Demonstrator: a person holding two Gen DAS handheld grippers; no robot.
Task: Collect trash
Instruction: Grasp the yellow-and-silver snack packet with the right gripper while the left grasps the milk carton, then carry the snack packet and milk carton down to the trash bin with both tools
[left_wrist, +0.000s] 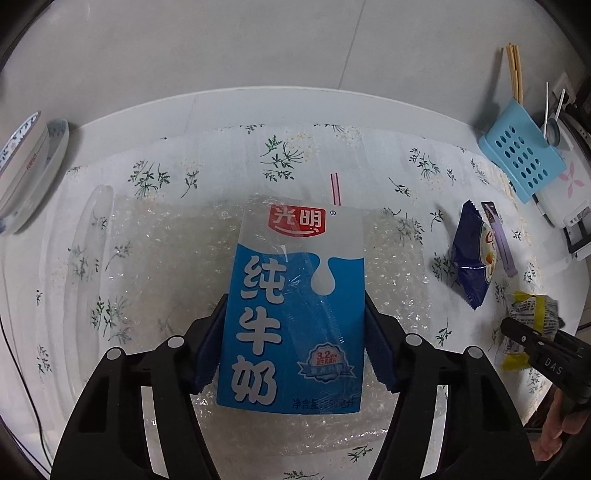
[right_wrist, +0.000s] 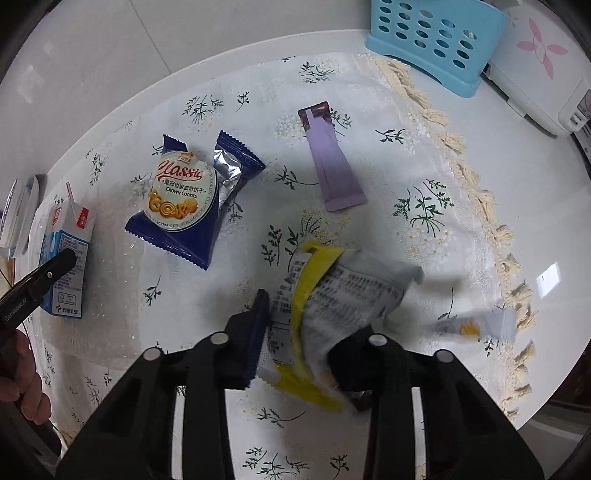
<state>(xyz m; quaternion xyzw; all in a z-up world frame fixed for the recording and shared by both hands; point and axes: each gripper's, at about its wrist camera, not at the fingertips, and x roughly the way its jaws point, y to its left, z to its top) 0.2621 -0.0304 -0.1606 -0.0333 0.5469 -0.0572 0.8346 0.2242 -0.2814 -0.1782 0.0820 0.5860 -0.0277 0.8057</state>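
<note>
Left wrist view: the milk carton (left_wrist: 291, 310), standing on bubble wrap (left_wrist: 166, 251) on the table (left_wrist: 221, 110), is clamped between the left gripper (left_wrist: 291, 332) pads. Right wrist view: the crumpled yellow wrapper (right_wrist: 321, 306) is pinched in the narrowed right gripper (right_wrist: 299, 343).

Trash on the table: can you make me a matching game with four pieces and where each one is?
Things:
1. milk carton
2. yellow and grey wrapper
3. blue cookie packet
4. purple sachet

Places:
A. lying flat near the light blue basket
B. between the left gripper fingers
C. lying loose beside the milk carton
D. between the right gripper fingers

Pairs: 1-B, 2-D, 3-C, 4-A
</note>
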